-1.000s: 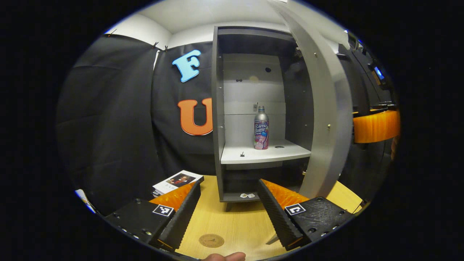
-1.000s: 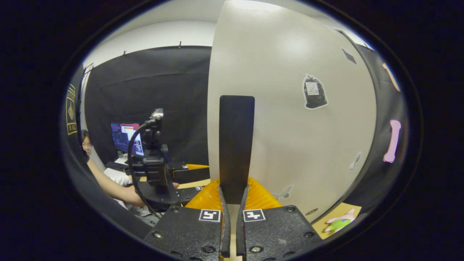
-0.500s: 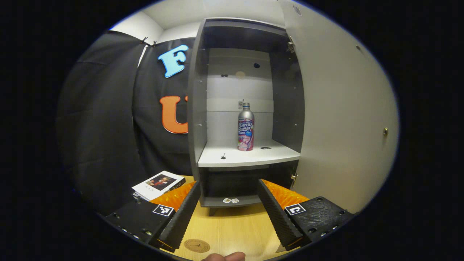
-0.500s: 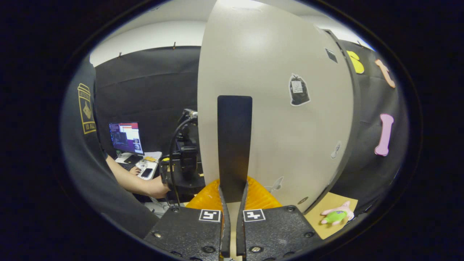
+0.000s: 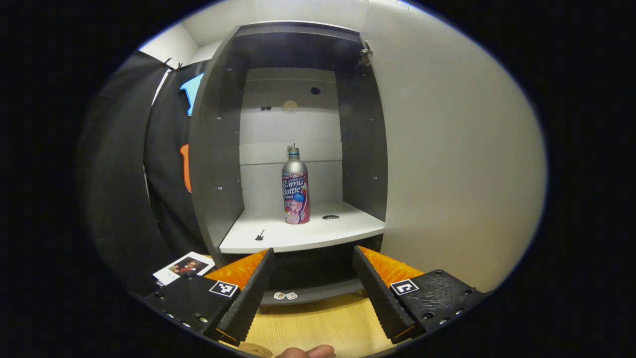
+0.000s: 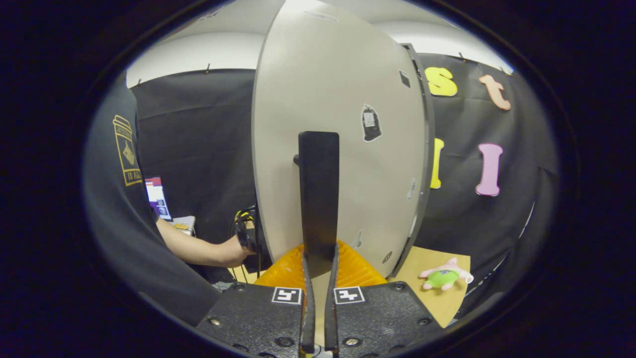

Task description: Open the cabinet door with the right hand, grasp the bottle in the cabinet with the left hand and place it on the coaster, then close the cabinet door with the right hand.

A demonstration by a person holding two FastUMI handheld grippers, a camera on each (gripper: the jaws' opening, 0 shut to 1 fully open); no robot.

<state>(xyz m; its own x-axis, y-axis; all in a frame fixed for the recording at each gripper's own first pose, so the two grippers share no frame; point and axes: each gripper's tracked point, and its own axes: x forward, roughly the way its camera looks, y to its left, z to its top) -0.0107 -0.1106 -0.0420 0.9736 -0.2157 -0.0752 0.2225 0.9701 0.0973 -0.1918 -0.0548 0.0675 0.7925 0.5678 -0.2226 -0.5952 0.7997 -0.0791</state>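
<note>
A silver bottle with a pink label stands upright on the white shelf inside the open grey cabinet. My left gripper is open in front of the cabinet, below shelf level and well short of the bottle. The edge of the round coaster peeks out on the wooden table beneath it. The pale cabinet door stands swung out on the right. In the right gripper view, my right gripper is shut on the door's upright black handle, against the door.
A booklet lies on the table left of the cabinet. A small plush toy sits on the table to the right of the door. The person's forearm and dark shirt are left of the door.
The door has swung further open with my right gripper on its handle. My left gripper has moved closer to the cabinet, so the bottle looks nearer and the coaster has slid to the bottom edge.
</note>
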